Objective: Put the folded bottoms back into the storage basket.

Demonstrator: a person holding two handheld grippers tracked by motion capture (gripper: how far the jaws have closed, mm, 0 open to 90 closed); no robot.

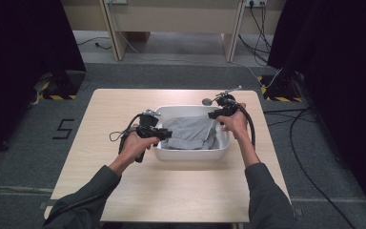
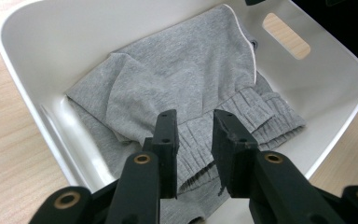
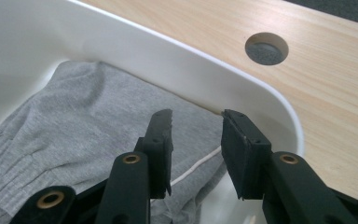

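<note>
Here grey garment (image 2: 186,84) in white bin (image 2: 42,42), beneath both open tongs.

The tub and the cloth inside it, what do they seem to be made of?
The tub looks like moulded plastic: white, smooth, slightly glossy, with rounded corners and a cut-out handle slot. The cloth looks like a soft grey knit, probably cotton jersey: heathered, matte, with a ribbed band and a thin white piping line. The exact fibre cannot be told.
</note>
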